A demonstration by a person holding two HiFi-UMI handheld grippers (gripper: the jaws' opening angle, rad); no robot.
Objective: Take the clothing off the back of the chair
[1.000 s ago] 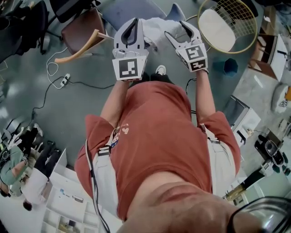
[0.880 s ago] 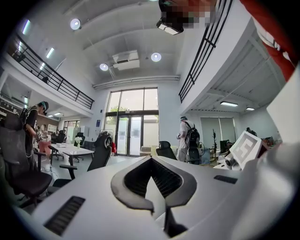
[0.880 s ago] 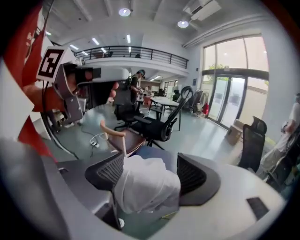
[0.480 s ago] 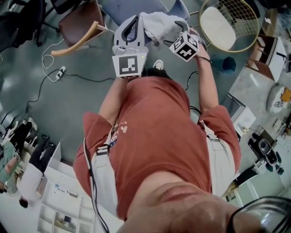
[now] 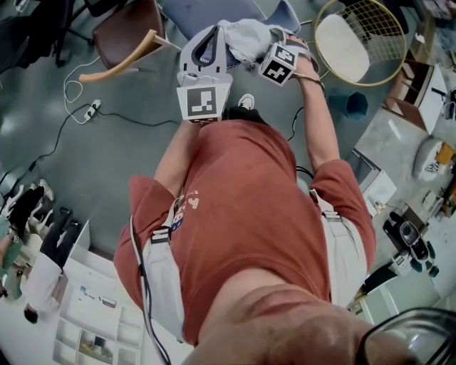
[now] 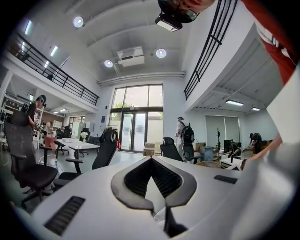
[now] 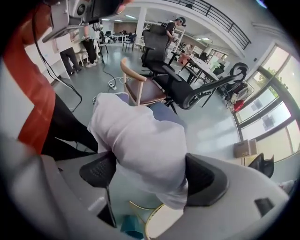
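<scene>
Grey polished floor (image 5: 107,157) runs through an open office hall. Only the left gripper view gives us the tall glass doors (image 6: 138,119) and the balcony railing (image 6: 56,75), and there's the left gripper (image 6: 150,161) held level, fingers clenched tip to tip on nothing. Right gripper (image 7: 150,177) points steeply down, fingers opening wide with the white clothing (image 7: 136,136) between them, draped over the back of the chair (image 7: 165,114), a straddle the head view mostly hides.

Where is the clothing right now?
Top centre of the head view, the clothing is draped over the blue chair, just right of the left tool. In the right gripper view it lies between the pads of the right tool, whose jaws are opening.
</scene>
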